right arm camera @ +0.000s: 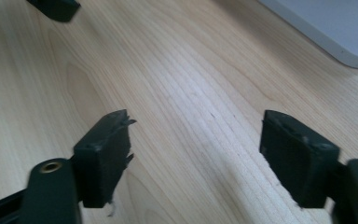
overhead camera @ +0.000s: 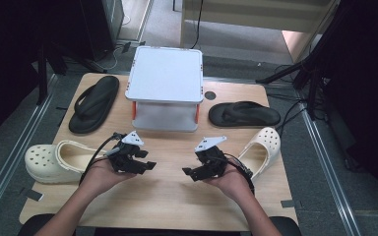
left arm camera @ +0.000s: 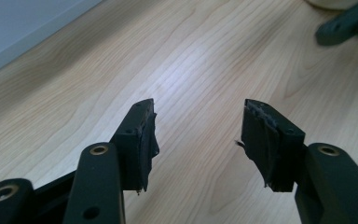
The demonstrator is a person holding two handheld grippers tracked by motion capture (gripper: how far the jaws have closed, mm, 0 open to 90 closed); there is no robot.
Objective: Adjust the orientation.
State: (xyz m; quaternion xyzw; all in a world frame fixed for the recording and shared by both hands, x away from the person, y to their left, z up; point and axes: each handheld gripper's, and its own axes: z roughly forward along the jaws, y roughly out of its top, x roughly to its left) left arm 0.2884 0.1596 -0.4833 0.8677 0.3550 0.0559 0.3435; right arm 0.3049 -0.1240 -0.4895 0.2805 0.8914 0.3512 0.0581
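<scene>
Tongs held apart over bare wood, shoes on either side

Tongs sit in both hands near the front middle of the desk (overhead camera: 177,201), tips turned toward each other with bare wood between them. The left tongs (overhead camera: 147,165) have their jaws standing apart with nothing between them; the left gripper view shows only wood grain in the gap. The right tongs (overhead camera: 188,171) are likewise spread wide and hold nothing.

Just outside the left tongs lies a cream clog (overhead camera: 54,161) on its side edge of the desk. Just outside the right tongs lies a second cream clog (overhead camera: 262,149), angled. Beyond the left tongs, farther back, rests a black sandal (overhead camera: 94,103); beyond the right tongs rests another black sandal (overhead camera: 243,114). Between the two sandals, straight ahead of both tongs, stands a small white shelf stand (overhead camera: 165,78) with red posts.
</scene>
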